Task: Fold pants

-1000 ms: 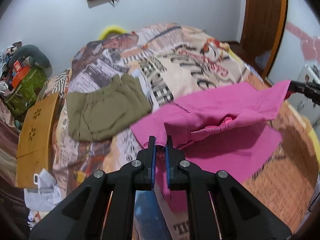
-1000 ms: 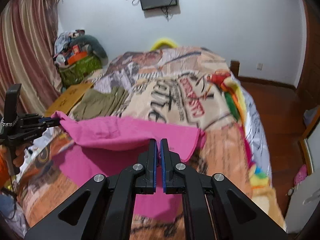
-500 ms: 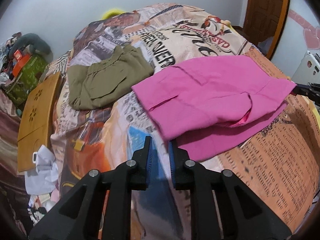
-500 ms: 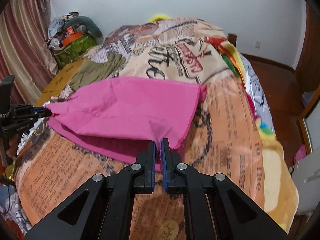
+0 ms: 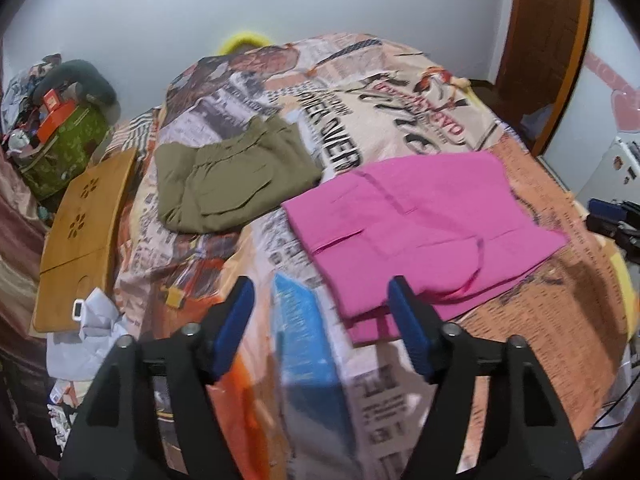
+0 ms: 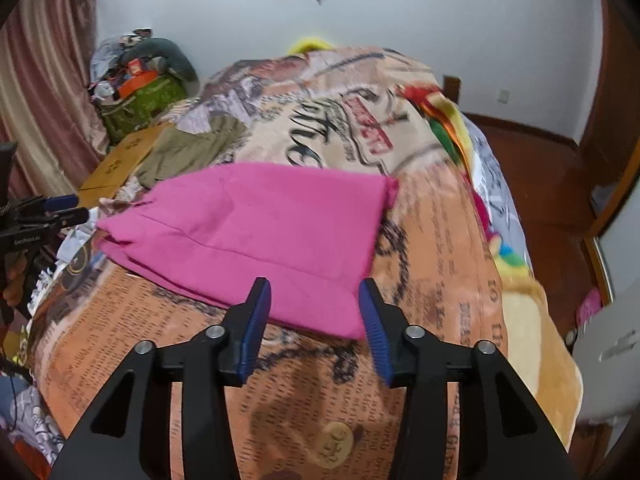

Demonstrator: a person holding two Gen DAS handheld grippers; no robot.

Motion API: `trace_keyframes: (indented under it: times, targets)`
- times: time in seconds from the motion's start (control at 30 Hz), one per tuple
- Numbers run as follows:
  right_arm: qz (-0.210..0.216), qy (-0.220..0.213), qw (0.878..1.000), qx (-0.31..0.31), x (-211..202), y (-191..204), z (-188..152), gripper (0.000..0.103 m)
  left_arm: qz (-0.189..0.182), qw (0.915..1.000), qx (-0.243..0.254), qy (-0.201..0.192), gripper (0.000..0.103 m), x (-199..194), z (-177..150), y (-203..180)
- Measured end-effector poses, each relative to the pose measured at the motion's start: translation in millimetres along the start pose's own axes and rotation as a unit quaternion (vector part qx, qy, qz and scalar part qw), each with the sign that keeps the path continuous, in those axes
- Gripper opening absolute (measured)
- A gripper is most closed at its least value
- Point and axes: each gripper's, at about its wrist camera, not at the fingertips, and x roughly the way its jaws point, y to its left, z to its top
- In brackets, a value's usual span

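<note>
The pink pants (image 5: 420, 220) lie folded flat on the printed bedspread (image 5: 380, 92). They also show in the right wrist view (image 6: 256, 232). My left gripper (image 5: 322, 300) is open and empty, just short of the pants' near corner. My right gripper (image 6: 314, 300) is open and empty, its jaws wide apart over the pants' near edge. The right gripper's tips also show at the right edge of the left wrist view (image 5: 608, 216). The left gripper's tips show at the left edge of the right wrist view (image 6: 56, 208).
Folded olive-green pants (image 5: 228, 180) lie further back on the bed, also in the right wrist view (image 6: 188, 148). A wooden lap board (image 5: 84, 232) leans at the bed's left side. A cluttered green bag (image 5: 64, 148) stands behind it. A wooden door (image 5: 548, 40) is at right.
Both grippers have let go of the pink pants and opened wide. The pants, held up folded over a second ago, now lie flat on the bed. Both grippers have drawn back a little.
</note>
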Motion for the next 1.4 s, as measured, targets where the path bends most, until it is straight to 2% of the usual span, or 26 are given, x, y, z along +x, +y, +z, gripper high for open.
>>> trace_keyframes:
  times: [0.13, 0.3, 0.47, 0.67, 0.83, 0.97, 1.03, 1.1, 1.13, 1.3, 1.4]
  targets:
    - [0.017, -0.010, 0.999, -0.025, 3, 21, 7, 0.054, -0.008, 0.9994, 0.034, 0.000, 0.084, 1, 6, -25]
    - [0.046, -0.004, 0.997, -0.053, 16, 46, 9, 0.057, 0.000, 0.9952, 0.095, 0.024, 0.084, 20, 2, -58]
    - [0.067, 0.006, 0.996, -0.066, 31, 61, 9, 0.057, 0.004, 0.9910, 0.123, 0.053, 0.084, 40, -4, -75]
    - [0.094, 0.030, 0.993, -0.071, 51, 72, 10, 0.057, 0.009, 0.9897, 0.129, 0.062, 0.084, 54, 0, -82]
    - [0.112, 0.052, 0.989, -0.076, 70, 79, 8, 0.057, -0.010, 0.9929, 0.105, 0.056, 0.084, 53, 11, -74]
    - [0.116, 0.057, 0.989, -0.078, 82, 82, 10, 0.057, -0.027, 0.9936, 0.086, 0.067, 0.084, 56, 16, -70]
    - [0.112, 0.056, 0.988, -0.086, 86, 84, 12, 0.050, -0.040, 0.9933, 0.077, 0.077, 0.084, 58, 16, -70]
    - [0.110, 0.050, 0.988, -0.096, 86, 87, 13, 0.035, -0.048, 0.9927, 0.077, 0.079, 0.084, 60, 14, -72]
    - [0.112, 0.046, 0.988, -0.097, 86, 88, 14, 0.031, -0.049, 0.9926, 0.079, 0.079, 0.084, 60, 12, -74]
    - [0.119, 0.031, 0.987, -0.105, 83, 90, 16, 0.012, -0.033, 0.9926, 0.094, 0.069, 0.083, 64, 9, -82]
    - [0.117, 0.017, 0.987, -0.109, 78, 91, 17, 0.009, -0.030, 0.9924, 0.096, 0.071, 0.066, 64, 10, -80]
